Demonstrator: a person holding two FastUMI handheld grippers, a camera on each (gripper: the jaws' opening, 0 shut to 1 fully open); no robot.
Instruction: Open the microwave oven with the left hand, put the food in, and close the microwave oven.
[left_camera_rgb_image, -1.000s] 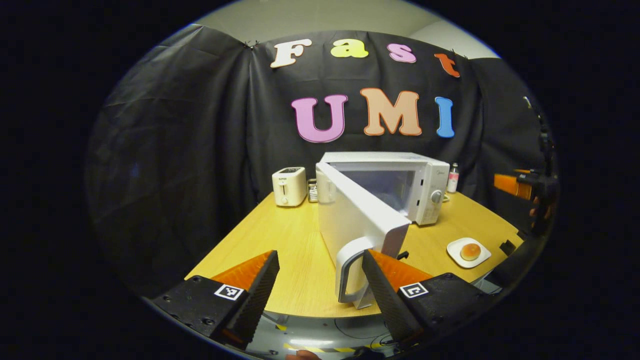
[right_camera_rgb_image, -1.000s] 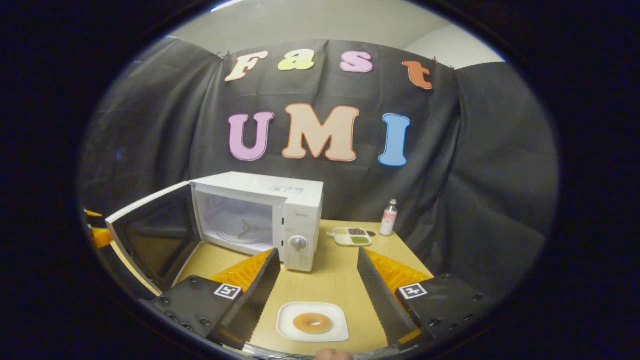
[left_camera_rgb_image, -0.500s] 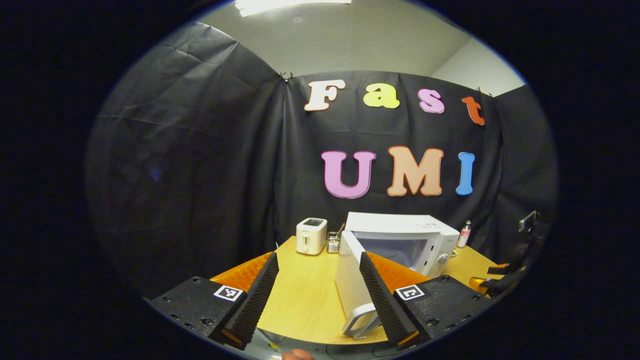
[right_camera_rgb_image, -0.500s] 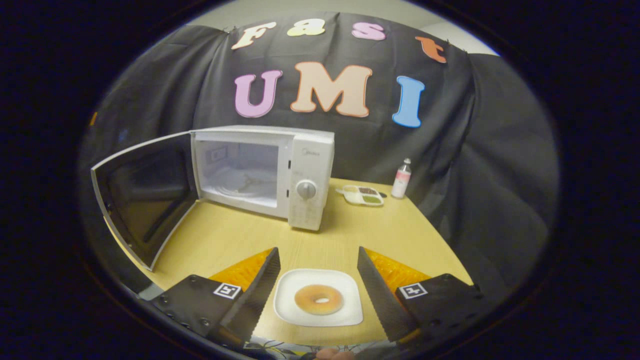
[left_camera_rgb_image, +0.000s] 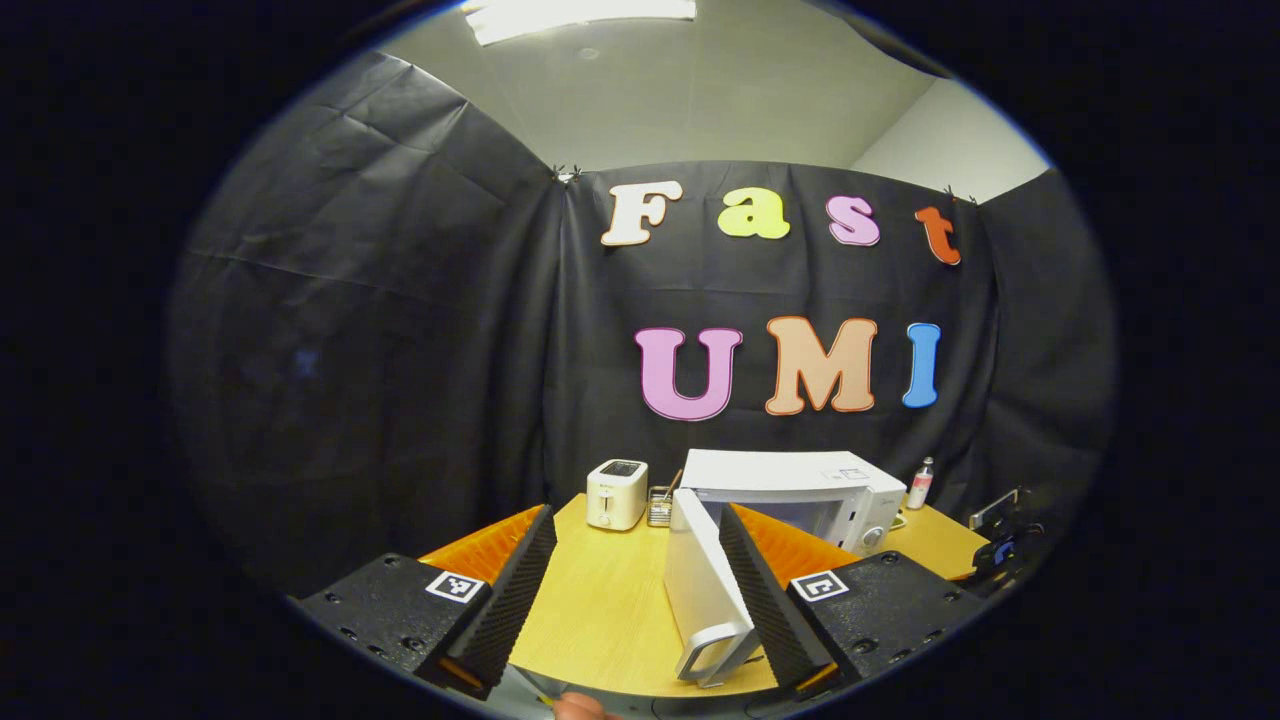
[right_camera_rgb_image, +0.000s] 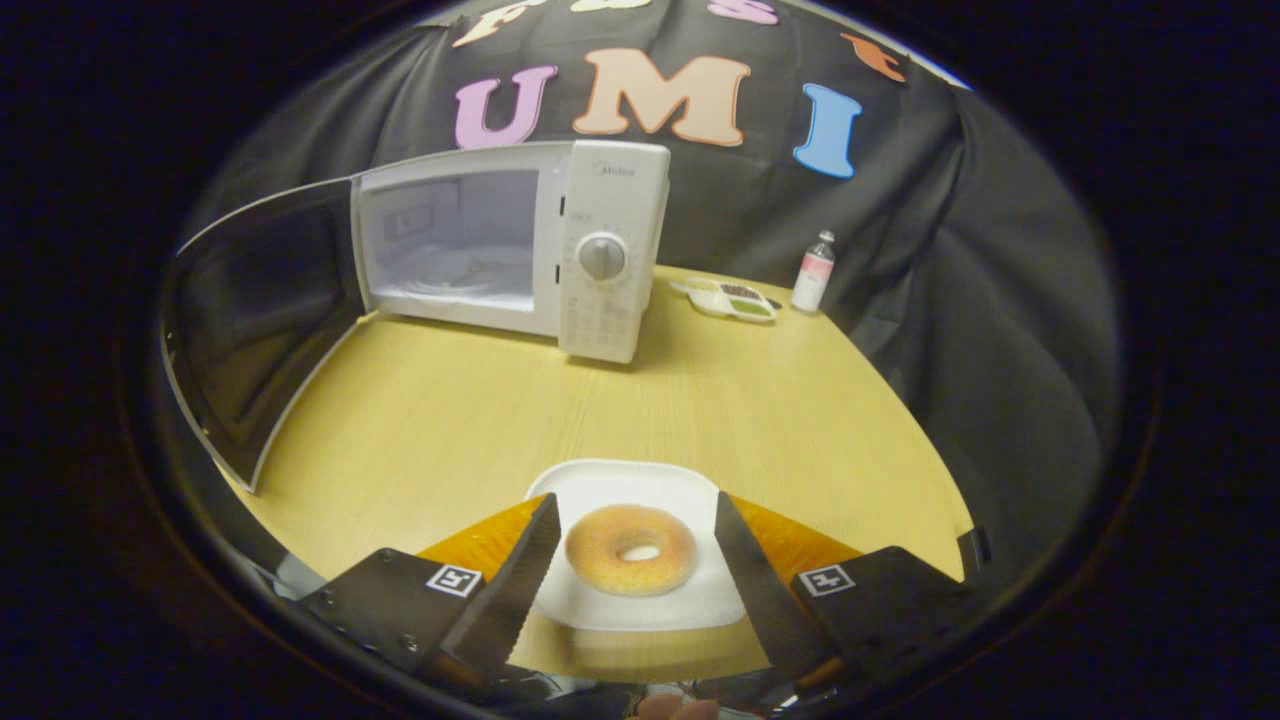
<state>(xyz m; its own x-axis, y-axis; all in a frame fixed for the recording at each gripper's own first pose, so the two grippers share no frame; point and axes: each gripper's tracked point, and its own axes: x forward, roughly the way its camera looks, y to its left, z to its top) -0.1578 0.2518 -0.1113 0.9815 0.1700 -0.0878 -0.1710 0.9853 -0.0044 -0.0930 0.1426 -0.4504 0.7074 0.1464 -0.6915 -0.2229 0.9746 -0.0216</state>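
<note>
Left gripper view: the left gripper (left_camera_rgb_image: 636, 575), fingers apart, hangs over the wooden table's (left_camera_rgb_image: 600, 610) near edge beside the white microwave's open door (left_camera_rgb_image: 700, 590). Right gripper view: the right gripper (right_camera_rgb_image: 632, 560), fingers apart, straddles the golden doughnut (right_camera_rgb_image: 631, 549) on its white square plate (right_camera_rgb_image: 600, 480) at the near edge

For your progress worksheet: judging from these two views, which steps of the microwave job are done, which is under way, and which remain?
Done: the microwave door stands wide open, showing the empty cavity. Under way: the right tool is open, its fingers on either side of the doughnut on the white plate, not yet gripping. The left tool is open, holding nothing. Left: grasp the food, put it inside, close the door.
</note>
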